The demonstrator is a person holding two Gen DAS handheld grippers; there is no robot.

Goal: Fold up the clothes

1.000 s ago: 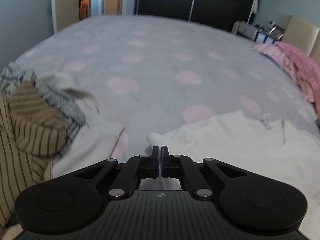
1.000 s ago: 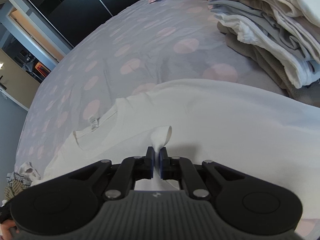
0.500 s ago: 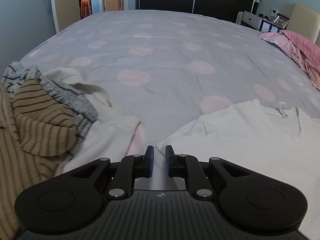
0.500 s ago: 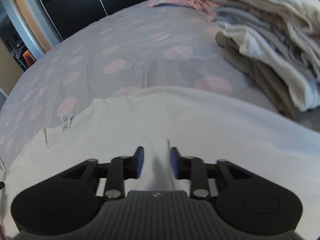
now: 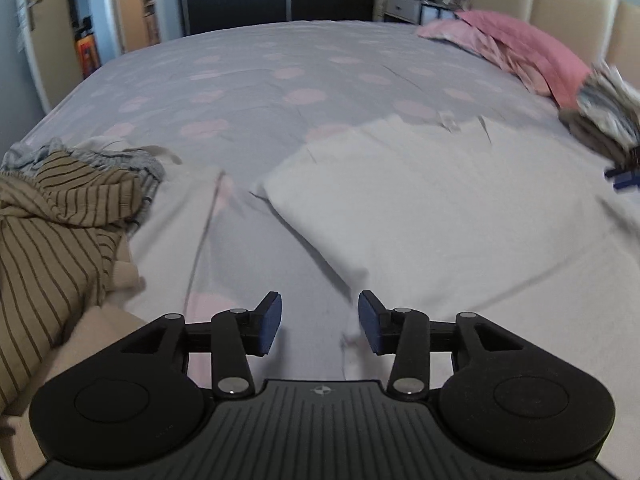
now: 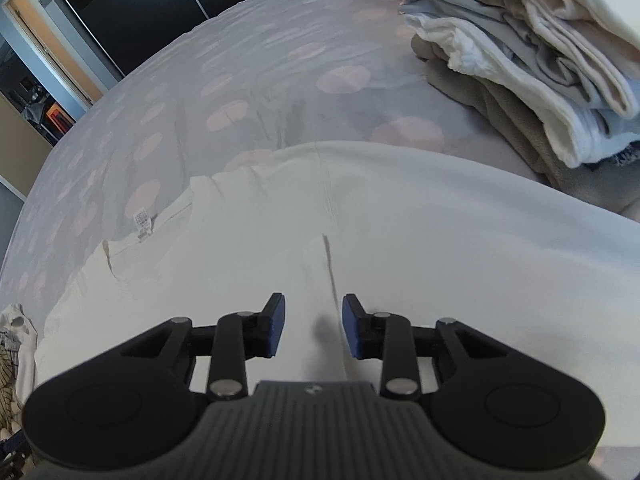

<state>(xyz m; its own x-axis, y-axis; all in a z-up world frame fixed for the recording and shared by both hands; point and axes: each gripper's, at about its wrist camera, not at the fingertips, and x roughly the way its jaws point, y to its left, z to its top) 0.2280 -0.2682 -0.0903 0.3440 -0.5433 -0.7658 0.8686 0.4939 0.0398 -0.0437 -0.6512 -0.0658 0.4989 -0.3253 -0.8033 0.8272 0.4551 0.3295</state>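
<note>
**White shirt laid flat on the bed, both grippers let go**

The white shirt [image 6: 400, 232] lies spread on the bed [image 5: 248, 80], collar and label away from the grippers. The right gripper [image 6: 313, 326] hangs just above the shirt's body with its jaws parted and nothing between them but flat cloth below; a seam line runs straight ahead of it. The left gripper [image 5: 320, 322] sits at the shirt's near left edge, its jaws opening, with only a small wisp of white fabric close to the inside of its right-hand pad and no grip on it.

To the left of the left gripper lies a heap of unfolded clothes [image 5: 68, 216], striped brown on top. Ahead and to the right of the right gripper stands a stack of folded clothes [image 6: 532, 52].

The step in hand looks like setting up a fold of the flattened shirt. To do it well, each gripper should take a clean pinch on a single edge, at matching points, so the fold line runs parallel to the seam. The cloth is soft and thin, so a shallow bite may slip; take enough fabric without catching the duvet beneath. Lift evenly, carry the edge over, and lay it down before releasing, keeping clear of the heap at the left so nothing gets dragged in.
</note>
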